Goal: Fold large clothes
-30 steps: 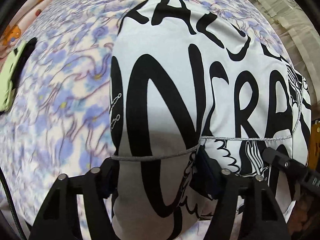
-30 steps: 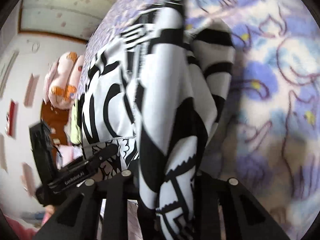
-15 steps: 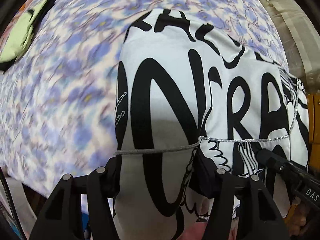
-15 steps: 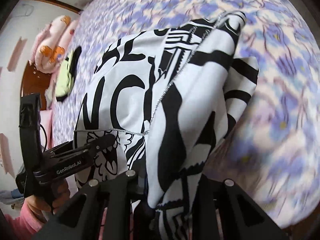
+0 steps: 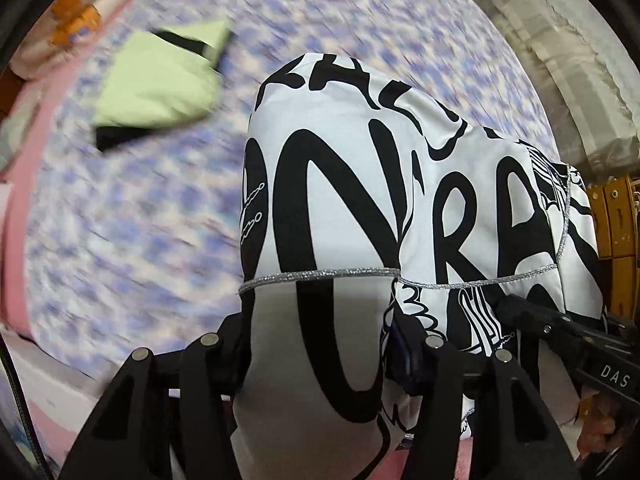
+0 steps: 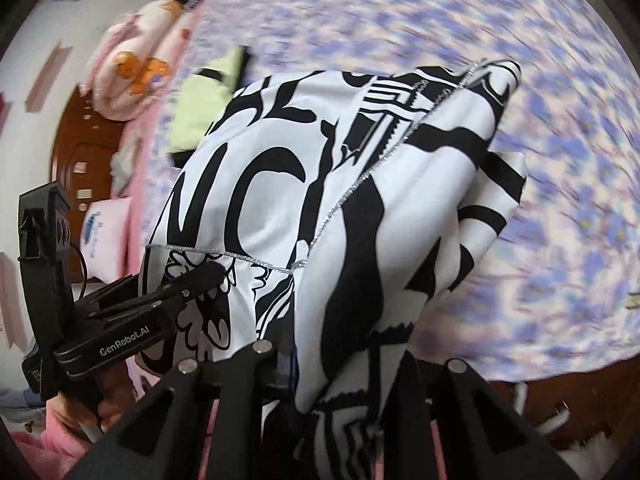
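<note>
We hold up the white shirt with big black letters [image 5: 360, 208].
Left claw [image 5: 320, 344] and right claw [image 6: 348, 364] both pinch it; we should pull evenly over the flowery bed [image 5: 120, 240].

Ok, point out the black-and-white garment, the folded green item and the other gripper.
black-and-white garment [image 5: 352, 184]: left wrist view, printed front panel.
folded green item [image 5: 160, 80]: left wrist view, its green top face.
left gripper [image 6: 218, 272]: right wrist view, fingertips at the cloth.
</note>
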Demonstrator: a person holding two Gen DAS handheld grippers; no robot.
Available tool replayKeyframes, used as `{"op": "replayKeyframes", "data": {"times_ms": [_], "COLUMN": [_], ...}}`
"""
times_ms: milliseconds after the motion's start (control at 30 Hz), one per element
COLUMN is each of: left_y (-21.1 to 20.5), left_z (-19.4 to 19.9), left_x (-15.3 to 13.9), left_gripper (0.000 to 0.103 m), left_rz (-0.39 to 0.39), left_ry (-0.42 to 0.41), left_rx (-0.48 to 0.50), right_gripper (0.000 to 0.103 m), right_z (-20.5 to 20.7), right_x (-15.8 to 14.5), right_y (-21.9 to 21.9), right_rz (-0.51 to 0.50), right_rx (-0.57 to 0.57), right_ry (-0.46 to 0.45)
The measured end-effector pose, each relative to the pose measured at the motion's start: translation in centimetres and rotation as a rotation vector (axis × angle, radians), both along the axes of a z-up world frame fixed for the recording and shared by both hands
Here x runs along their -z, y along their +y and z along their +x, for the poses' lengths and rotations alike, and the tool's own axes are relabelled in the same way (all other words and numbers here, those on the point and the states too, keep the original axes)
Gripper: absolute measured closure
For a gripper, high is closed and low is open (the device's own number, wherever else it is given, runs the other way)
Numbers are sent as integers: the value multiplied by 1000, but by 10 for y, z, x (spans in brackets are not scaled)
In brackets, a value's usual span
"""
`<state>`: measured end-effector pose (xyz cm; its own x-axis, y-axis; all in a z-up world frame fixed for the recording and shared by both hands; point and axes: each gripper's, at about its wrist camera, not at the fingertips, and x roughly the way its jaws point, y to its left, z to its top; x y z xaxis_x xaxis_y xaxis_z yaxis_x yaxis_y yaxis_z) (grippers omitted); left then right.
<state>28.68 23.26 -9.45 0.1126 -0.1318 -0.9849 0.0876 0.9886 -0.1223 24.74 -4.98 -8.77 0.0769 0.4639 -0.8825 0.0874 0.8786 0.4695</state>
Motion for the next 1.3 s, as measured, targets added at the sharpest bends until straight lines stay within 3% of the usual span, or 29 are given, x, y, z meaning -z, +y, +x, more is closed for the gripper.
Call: {"op": "replayKeyframes", "data": {"times_ms": [167, 367, 533, 667, 767, 900, 1000, 1100, 1133, 1233, 1300], "left_y": [94, 186, 243, 285, 309, 336, 352, 365, 366, 357, 357], "left_z": [30, 93, 162, 223, 260, 306, 336, 353, 355, 341, 339], "left_x": [-46, -84, -94, -84, -63, -7, 55, 119, 137, 177, 194], "left_gripper": [49, 49, 49, 49, 49, 48, 48, 48, 44, 24, 16], "left_rz": [51, 80, 110, 129, 118, 63, 29, -16, -16, 88, 88], "left_ry": [-68, -178, -265, -349, -392, -391, -412, -303, -275, -334, -318], "left_rx": [-53, -91, -131, -156, -164, -191, -188, -212, -214, -157, -130], "right_gripper": [86, 86, 86, 86, 86, 86, 86, 85, 85, 76, 65], "right_z": [33, 105, 181, 248, 290, 334, 362, 381, 381, 366, 353], "right_x": [-26, -55, -57, -49, -33, 2, 54, 113, 128, 172, 190], "right_y": [94, 181, 230, 267, 283, 300, 307, 310, 312, 315, 306], "right_rz": [59, 92, 147, 180, 198, 193, 207, 211, 186, 78, 93], "right_rx": [-15, -108, -142, -171, -171, -186, -166, -97, -91, -102, -66], "right_ry": [-81, -186, -275, -364, -408, -433, -424, -367, -340, -313, -328]}}
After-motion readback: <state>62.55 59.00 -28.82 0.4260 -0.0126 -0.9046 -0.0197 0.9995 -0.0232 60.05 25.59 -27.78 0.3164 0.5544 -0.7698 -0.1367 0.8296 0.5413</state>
